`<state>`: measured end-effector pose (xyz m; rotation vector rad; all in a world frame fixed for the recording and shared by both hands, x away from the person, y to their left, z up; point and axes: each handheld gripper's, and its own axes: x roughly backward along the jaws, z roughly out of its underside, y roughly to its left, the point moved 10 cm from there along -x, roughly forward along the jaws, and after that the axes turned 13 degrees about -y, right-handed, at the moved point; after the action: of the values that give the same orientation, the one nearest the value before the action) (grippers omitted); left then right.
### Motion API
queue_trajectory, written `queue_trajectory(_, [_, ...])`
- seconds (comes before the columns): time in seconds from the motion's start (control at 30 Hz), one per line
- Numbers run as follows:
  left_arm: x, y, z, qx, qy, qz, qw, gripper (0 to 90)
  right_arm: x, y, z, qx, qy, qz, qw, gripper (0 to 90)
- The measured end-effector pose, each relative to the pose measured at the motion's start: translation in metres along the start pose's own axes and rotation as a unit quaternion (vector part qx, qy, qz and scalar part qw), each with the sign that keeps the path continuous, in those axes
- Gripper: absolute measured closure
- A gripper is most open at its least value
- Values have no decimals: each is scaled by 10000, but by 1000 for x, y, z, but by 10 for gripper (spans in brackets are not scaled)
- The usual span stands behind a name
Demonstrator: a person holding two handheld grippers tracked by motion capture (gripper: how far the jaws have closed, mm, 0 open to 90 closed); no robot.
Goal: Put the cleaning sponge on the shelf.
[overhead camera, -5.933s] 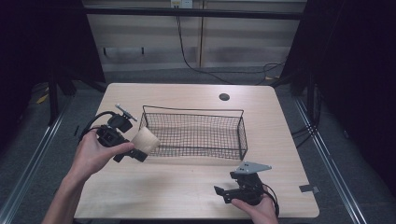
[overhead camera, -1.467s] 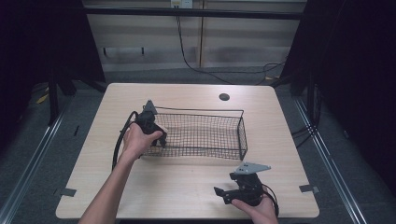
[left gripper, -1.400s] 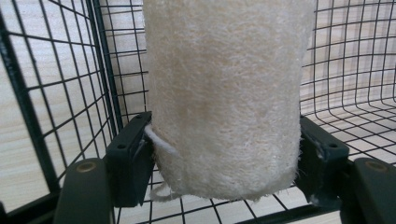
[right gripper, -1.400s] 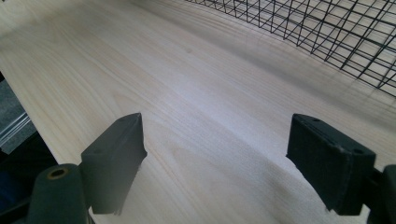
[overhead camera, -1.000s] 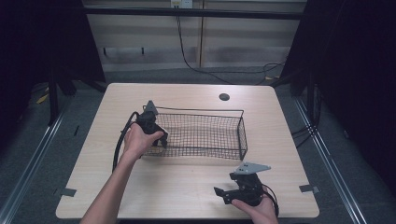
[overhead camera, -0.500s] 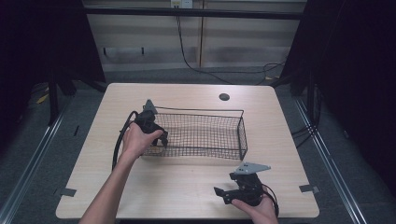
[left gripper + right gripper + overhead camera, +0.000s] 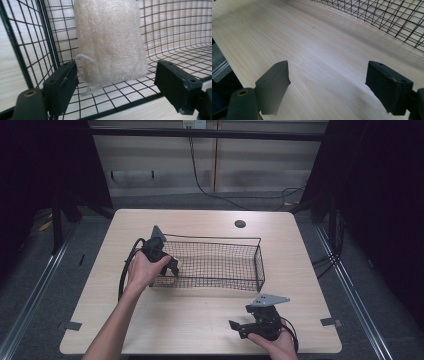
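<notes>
Now cream loofah (image 7: pixel 110 40) inside wire basket (image 7: pixel 220 265); left tongs (image 7: pixel 116 80) just opening, pads off it; right tongs (image 7: pixel 328 85) open.

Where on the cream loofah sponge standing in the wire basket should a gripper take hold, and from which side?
Grip the loofah sponge across its fibrous middle, coming over the wire basket rim from above: it stands upright in the corner, mesh walls blocking a level approach.
</notes>
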<state>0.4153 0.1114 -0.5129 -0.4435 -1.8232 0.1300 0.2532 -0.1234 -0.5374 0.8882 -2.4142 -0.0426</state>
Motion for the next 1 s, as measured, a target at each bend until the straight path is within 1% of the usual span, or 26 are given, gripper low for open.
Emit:
queue_trajectory(0.03, [0, 0, 0, 0, 0, 0, 10000, 194, 0, 0, 0, 0, 0, 0, 10000, 186])
queue_trajectory(0.07, [3, 0, -1, -9, -62, 8, 10000, 202, 0, 0, 0, 10, 5, 0, 10000, 186])
queue_trajectory(0.1, [5, 0, -1, -25, -62, 53, 10000, 194, 0, 0, 0, 4, 4, -7, 10000, 186])
queue_trajectory(0.17, [6, 0, -2, -18, -86, 63, 9999, 185, 0, 0, 0, 2, 6, -1, 10000, 185])
queue_trajectory(0.2, [9, -1, -3, -37, -165, 89, 9998, 184, 0, 0, 0, -1, 1, 3, 10000, 185])
queue_trajectory(0.27, [10, 0, -3, -12, -169, 92, 9998, 189, 0, 0, 0, 0, 4, 4, 10000, 185])
queue_trajectory(0.3, [11, -1, -4, -29, -203, 99, 9997, 186, 0, 0, 0, -2, 1, 1, 10000, 185])
queue_trajectory(0.33, [13, -1, -3, -61, -162, 117, 9998, 185, 0, 0, 0, 1, 0, 1, 10000, 185])
queue_trajectory(0.4, [14, -2, -3, -78, -180, 117, 9997, 184, 0, 0, 0, 2, 2, 0, 10000, 185])
queue_trajectory(0.43, [16, -5, -3, -137, -195, 189, 9995, 184, 0, 0, 0, -1, 3, -1, 10000, 185])
queue_trajectory(0.47, [17, -5, -3, -165, -202, 192, 9995, 184, 0, 0, 0, 1, 3, -1, 10000, 185])
queue_trajectory(0.57, [18, -4, -4, -160, -233, 196, 9994, 183, 0, 0, 0, -1, 1, 3, 10000, 185])
queue_trajectory(0.63, [21, -5, -4, -199, -303, 281, 9989, 183, 0, 0, 0, 2, 0, 6, 10000, 185])
queue_trajectory(0.67, [24, -5, -4, -253, -355, 339, 9985, 183, 0, 0, 0, -1, -1, 6, 10000, 185])
queue_trajectory(0.7, [24, -5, -4, -253, -355, 339, 9985, 183, 0, 0, 0, -1, -1, 6, 10000, 185])
queue_trajectory(0.73, [26, -6, -5, -252, -421, 386, 9980, 183, 0, 0, 0, -5, 2, 10, 10000, 185])
queue_trajectory(0.77, [27, -6, -5, -267, -438, 439, 9977, 181, 0, 0, 0, 2, 0, 15, 10000, 185])
queue_trajectory(0.8, [29, -6, -5, -327, -446, 524, 9971, 181, 0, 0, 0, 2, 0, 15, 10000, 185])
queue_trajectory(0.83, [30, -5, -5, -365, -465, 561, 9967, 180, 0, 0, 0, 4, 2, 6, 10000, 185])
queue_trajectory(0.87, [33, -5, -4, -413, -531, 630, 9957, 180, 0, 0, 0, 2, 3, 6, 10000, 185])
queue_trajectory(0.9, [33, -5, -4, -413, -531, 630, 9957, 180, 0, 0, 0, 2, 3, 6, 10000, 185])
queue_trajectory(1.0, [39, -5, -4, -572, -654, 827, 9928, 180, 0, 0, 0, 0, 3, 16, 10000, 185])
